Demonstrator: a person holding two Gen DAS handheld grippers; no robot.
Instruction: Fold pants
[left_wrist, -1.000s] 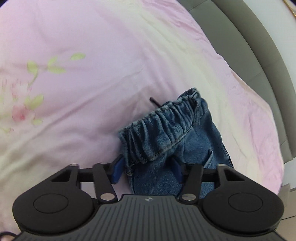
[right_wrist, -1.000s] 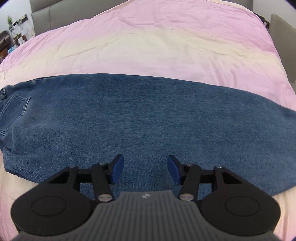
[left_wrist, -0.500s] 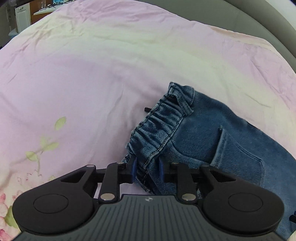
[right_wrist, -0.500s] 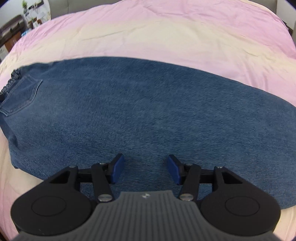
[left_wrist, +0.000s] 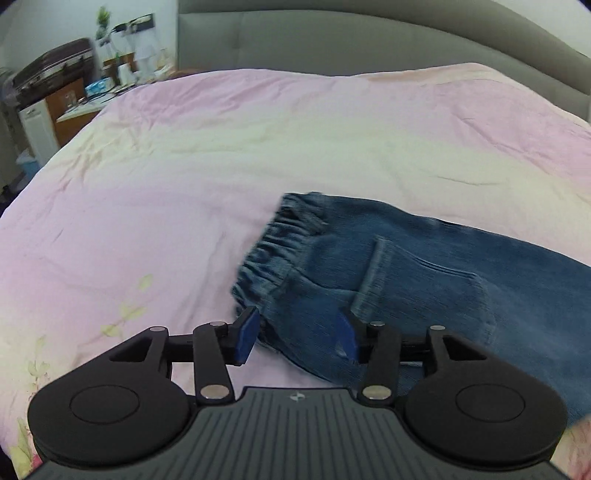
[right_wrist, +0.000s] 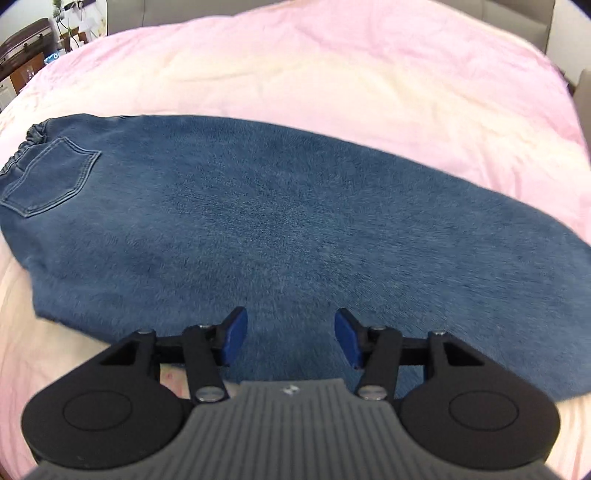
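So we've got the jeans (right_wrist: 280, 229) laid out flat across the pink bedspread (left_wrist: 229, 177), and we'll use them as our reference for everything else. The elastic waistband (left_wrist: 280, 243) sits at their left end, with a back pocket (right_wrist: 51, 177) just inside it. The legs run off to the right, looking like one leg stacked on the other.

Our left gripper (left_wrist: 295, 334) hangs over the waistband corner nearest us. Its jaws have just been opening, and now the blue pads stand apart with the denim edge lying between them, not pinched. Our right gripper (right_wrist: 290, 338) hovers over the near edge of the legs, jaws spread, nothing in them.

Beyond the jeans, past the bedspread's far side, is a grey padded headboard (left_wrist: 332, 40). Off to the far left of the waistband end there's a cluttered desk (left_wrist: 85, 99) with a dark suitcase (left_wrist: 51, 70).
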